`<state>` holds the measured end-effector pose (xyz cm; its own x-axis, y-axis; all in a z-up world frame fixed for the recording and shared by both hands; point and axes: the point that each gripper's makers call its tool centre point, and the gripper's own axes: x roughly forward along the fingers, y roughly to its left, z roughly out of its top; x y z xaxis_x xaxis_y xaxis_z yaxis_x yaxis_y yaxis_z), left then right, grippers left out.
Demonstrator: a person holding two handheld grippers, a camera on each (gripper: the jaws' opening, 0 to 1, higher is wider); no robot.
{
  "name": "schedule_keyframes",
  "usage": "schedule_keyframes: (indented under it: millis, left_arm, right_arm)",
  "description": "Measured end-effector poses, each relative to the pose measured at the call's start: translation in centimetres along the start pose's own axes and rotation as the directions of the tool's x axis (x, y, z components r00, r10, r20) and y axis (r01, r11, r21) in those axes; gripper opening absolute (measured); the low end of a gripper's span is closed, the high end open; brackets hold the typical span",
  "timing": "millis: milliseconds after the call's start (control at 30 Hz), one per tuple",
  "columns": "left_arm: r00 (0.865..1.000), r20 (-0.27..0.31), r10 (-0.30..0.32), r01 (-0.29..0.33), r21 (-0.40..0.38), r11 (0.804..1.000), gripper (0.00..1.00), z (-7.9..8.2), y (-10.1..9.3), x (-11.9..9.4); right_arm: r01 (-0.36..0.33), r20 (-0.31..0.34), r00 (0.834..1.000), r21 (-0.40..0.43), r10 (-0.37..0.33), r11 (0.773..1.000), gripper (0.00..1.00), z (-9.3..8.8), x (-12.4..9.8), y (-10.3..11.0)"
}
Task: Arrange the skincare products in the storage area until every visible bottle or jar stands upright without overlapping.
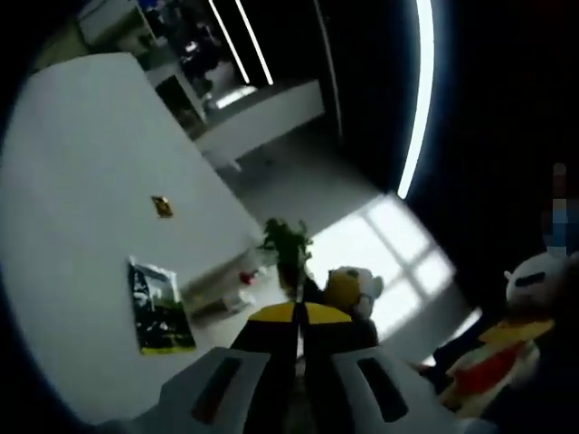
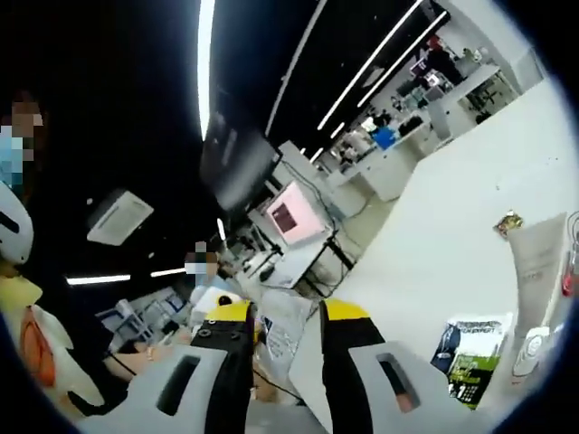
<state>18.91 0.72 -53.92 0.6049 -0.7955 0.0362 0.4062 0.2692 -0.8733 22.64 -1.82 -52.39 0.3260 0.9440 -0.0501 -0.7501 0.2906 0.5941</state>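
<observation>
Skincare products show at the right edge of the right gripper view: one pale tube (image 2: 536,258) standing tall, one white bottle (image 2: 528,354) just below it, and one dark green-and-white packet (image 2: 470,354) beside them, all on the white surface (image 2: 443,226). One small gold sachet (image 2: 507,221) lies a little apart from the tube, higher in the view. A red-tipped item at the very rim is too cut off to name.

The right claw (image 2: 288,327) rises from the bottom of that view with its two yellow-tipped jaws spread, a clear gap between them and nothing held. A white sheet or bag shows through the gap.

In the left gripper view, the left claw (image 1: 300,318) has its two yellow-tipped jaws pressed together, nothing visibly between them. The white surface (image 1: 81,181) fills the left half; on it lie one dark packet (image 1: 159,309) and, well apart from it, one small gold sachet (image 1: 162,206). One potted plant (image 1: 288,244) stands beyond the surface's edge, near the claw tips, with one yellow-and-white plush toy (image 1: 351,287) just beside it.
</observation>
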Motion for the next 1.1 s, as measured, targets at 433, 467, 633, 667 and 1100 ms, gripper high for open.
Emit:
schedule_keyframes:
  millis: [433,467,633,667,1100]
  left_arm:
    - [1.000,-0.012,0.013,-0.014,-0.023,1.000,0.00,-0.4,0.6,-0.2]
    - [0.999,-0.021,0.036,-0.036,-0.017,0.999,0.00,-0.5,1.1,-0.3]
    - [0.992,-0.025,0.123,-0.122,0.012,0.992,0.00,-0.5,2.6,-0.5]
    - [0.988,-0.032,0.152,-0.152,0.027,0.988,0.00,-0.6,3.1,-0.7]
    - [0.941,-0.013,0.337,-0.338,-0.022,0.941,0.00,-0.4,8.2,-1.8]
  right_arm:
    - [0.015,-0.074,0.997,-0.259,-0.035,0.966,0.01,-0.2,0.0,-0.7]
    - [0.023,-0.101,0.994,-0.242,-0.049,0.970,0.01,-0.6,0.0,-0.9]
    - [0.109,-0.119,0.983,-0.219,-0.137,0.970,0.01,-1.3,0.4,-2.4]
    - [0.128,-0.103,0.983,-0.191,-0.149,0.973,0.01,-1.2,0.6,-2.7]
    - [0.214,-0.176,0.950,-0.228,-0.256,0.950,0.01,-4.0,2.4,-5.9]
